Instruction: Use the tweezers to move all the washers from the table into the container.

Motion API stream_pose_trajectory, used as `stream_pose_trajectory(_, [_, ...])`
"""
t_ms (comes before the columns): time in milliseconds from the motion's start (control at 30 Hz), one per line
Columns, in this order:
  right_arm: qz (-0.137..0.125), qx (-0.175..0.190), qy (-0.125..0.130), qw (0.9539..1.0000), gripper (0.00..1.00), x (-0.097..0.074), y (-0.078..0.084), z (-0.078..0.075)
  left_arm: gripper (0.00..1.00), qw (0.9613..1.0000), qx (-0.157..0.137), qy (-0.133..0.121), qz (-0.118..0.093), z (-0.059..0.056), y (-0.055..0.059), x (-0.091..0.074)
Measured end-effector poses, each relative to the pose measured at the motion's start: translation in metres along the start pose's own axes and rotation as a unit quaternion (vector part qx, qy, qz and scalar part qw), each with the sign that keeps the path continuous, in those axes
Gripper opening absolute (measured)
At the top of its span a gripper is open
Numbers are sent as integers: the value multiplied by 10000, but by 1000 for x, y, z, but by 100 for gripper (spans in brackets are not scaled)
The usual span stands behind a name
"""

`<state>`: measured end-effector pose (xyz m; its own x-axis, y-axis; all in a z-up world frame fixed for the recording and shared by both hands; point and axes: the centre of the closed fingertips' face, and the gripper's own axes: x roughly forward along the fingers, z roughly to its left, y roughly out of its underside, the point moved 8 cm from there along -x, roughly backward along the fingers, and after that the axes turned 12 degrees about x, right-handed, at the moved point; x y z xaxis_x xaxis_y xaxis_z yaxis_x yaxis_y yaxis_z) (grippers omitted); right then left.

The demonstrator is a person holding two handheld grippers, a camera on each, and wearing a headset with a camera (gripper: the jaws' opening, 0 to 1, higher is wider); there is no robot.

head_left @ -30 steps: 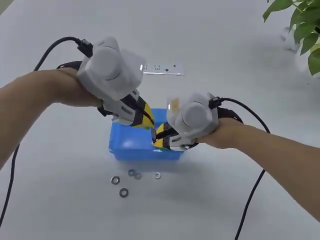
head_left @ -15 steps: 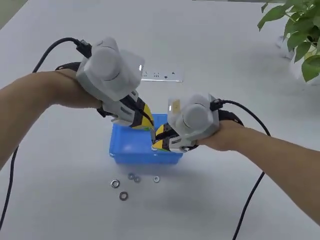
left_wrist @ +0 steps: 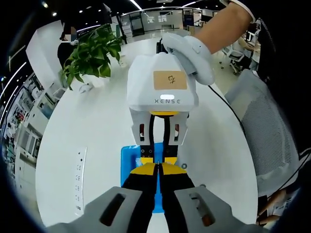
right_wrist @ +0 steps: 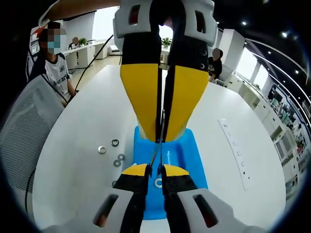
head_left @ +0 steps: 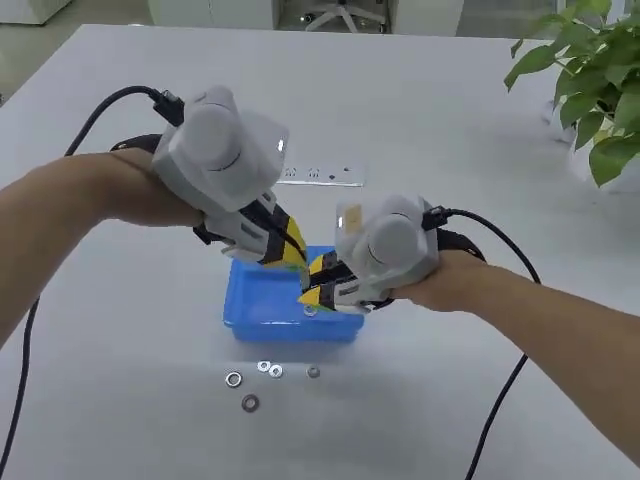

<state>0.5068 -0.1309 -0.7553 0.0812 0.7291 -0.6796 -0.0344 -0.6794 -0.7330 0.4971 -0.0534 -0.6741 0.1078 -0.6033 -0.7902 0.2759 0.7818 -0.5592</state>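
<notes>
Gripping tweezers (right_wrist: 153, 155), left tongs (right_wrist: 159, 139) & right tongs (right_wrist: 154, 171) clamped; right gripper view: washer (right_wrist: 158, 183) in container (right_wrist: 189, 155).

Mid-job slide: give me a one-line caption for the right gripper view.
Tweezers run from left gripper to right gripper above the blue container; one washer inside, loose washers on the table.

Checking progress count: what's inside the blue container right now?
One washer lies on the blue floor of the container, by the tip of the tweezers. The left tongs and right tongs cover much of the floor; more could be hidden.
</notes>
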Motion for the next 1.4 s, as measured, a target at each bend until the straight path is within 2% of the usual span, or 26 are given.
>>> stream_pose_trajectory(367, [-29, -146, 59, 9999, 12, -14, -7, 16, 5, 10000, 41, -60, 11, -15, -15, -11])
stream_pose_trajectory(600, [-3, -167, 29, 9999, 12, -13, -4, 28, 5, 10000, 22, -45, 6, -25, -18, -9])
stream_pose_trajectory(1400, [102, 31, -89, 9999, 12, 8, 24, 51, 5, 9998, -137, 134, -86, -50, -1, 18])
